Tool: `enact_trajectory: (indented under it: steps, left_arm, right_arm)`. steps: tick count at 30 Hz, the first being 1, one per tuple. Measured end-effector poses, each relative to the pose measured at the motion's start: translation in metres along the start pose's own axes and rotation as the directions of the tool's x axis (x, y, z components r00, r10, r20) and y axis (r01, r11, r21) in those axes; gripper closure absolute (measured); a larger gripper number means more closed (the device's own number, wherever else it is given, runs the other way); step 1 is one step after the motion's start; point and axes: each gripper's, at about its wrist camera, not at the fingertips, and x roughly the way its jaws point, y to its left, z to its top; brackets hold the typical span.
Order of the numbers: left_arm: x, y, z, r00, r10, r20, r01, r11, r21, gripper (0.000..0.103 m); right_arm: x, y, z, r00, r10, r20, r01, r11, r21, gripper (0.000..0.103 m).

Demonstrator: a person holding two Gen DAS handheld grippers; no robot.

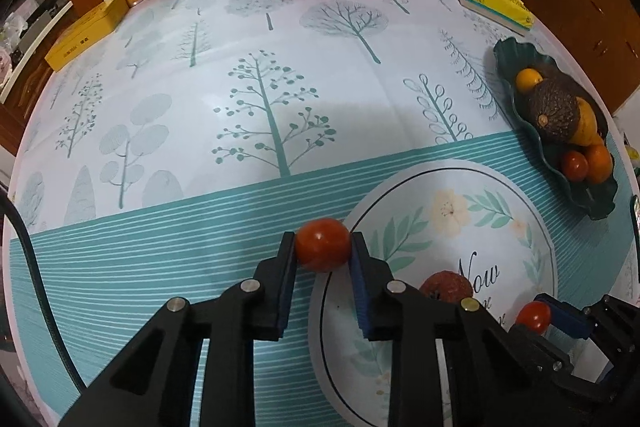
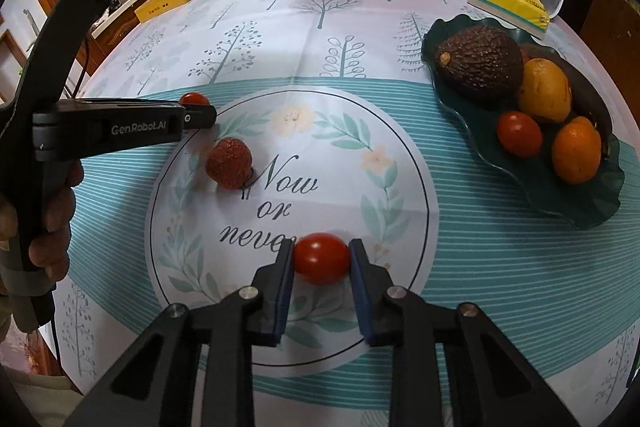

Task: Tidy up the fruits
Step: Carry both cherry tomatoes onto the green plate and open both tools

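A: Tomato [image 1: 323, 245] in the left wrist view: the left gripper [image 1: 323, 247] has its fingers closed on it, well left of the green dish [image 1: 516, 123].

B: Right wrist view: the right gripper [image 2: 322, 259] pinches a second tomato [image 2: 322, 258], near the dish's [image 2: 452, 99] left side; a lychee [image 2: 229, 163] lies farther left.

A: Risk?

B: Smooth round skins could squirt out, or roll off the crowded dish.
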Motion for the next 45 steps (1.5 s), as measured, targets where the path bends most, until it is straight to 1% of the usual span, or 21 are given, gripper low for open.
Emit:
enact_trajectory:
  steps: [5,9,13,16,19,22,27,31,34,37,39,42,44,45]
  left_arm:
    - [-0.026,-0.002,0.0,1.0,0.0,0.026,0.0,1.0,-0.002,0.079]
    - [-0.054,-0.012,-0.002,0.999,0.0,0.054,-0.001,1.0,0.01,0.079]
    - [-0.083,-0.024,-0.004,0.996,-0.017,0.083,0.017,1.0,0.009,0.079]
    - [-0.104,-0.036,-0.006,0.994,-0.018,0.108,0.015,1.0,0.022,0.079]
    - [-0.123,-0.052,-0.004,0.991,-0.025,0.13,0.022,0.999,0.029,0.079]
    - [-0.141,-0.07,0.002,0.988,-0.033,0.154,0.028,0.999,0.038,0.079]
    - [-0.169,-0.108,0.025,0.979,-0.05,0.198,0.036,0.996,0.078,0.079]
    - [-0.197,-0.141,0.058,0.963,-0.054,0.264,0.026,0.994,0.109,0.079]
    - [-0.214,-0.165,0.087,0.947,-0.048,0.318,0.008,0.992,0.128,0.079]
    - [-0.219,-0.186,0.112,0.936,-0.036,0.349,-0.014,0.99,0.141,0.079]
    - [-0.213,-0.199,0.128,0.936,-0.02,0.352,-0.033,0.989,0.145,0.079]
    - [-0.19,-0.215,0.148,0.947,-0.02,0.321,-0.03,0.988,0.15,0.079]
    - [-0.163,-0.226,0.158,0.961,-0.014,0.276,-0.03,0.988,0.155,0.079]
    - [-0.152,-0.229,0.161,0.966,-0.012,0.26,-0.03,0.987,0.157,0.079]
  right_arm:
    - [-0.012,-0.004,0.0,1.0,0.015,0.022,-0.015,1.0,0.009,0.076]
    - [-0.025,-0.008,0.001,0.999,0.026,0.039,-0.026,1.0,0.014,0.076]
    - [-0.044,-0.013,0.006,0.997,0.038,0.064,-0.038,0.999,0.008,0.076]
    - [-0.068,-0.019,0.014,0.995,0.039,0.097,-0.039,0.999,-0.007,0.076]
    - [-0.089,-0.026,0.023,0.992,0.012,0.124,-0.009,1.0,-0.026,0.076]
    - [-0.114,-0.038,0.035,0.988,0.009,0.157,-0.003,0.999,-0.043,0.076]
    - [-0.161,-0.065,0.06,0.976,0.009,0.216,0.007,0.997,-0.074,0.076]
    - [-0.202,-0.094,0.091,0.961,0.016,0.277,0.007,0.997,-0.083,0.076]
    - [-0.233,-0.122,0.12,0.94,0.013,0.34,0.017,0.996,-0.086,0.076]
    - [-0.246,-0.148,0.144,0.929,0.0,0.369,0.034,0.996,-0.084,0.076]
    - [-0.243,-0.164,0.156,0.929,-0.008,0.37,0.043,0.995,-0.086,0.076]
    - [-0.223,-0.189,0.169,0.942,0.005,0.336,0.021,0.997,-0.073,0.076]
    - [-0.197,-0.208,0.176,0.957,0.006,0.291,0.008,0.999,-0.049,0.076]
    - [-0.188,-0.213,0.176,0.961,0.008,0.276,0.004,0.999,-0.042,0.076]
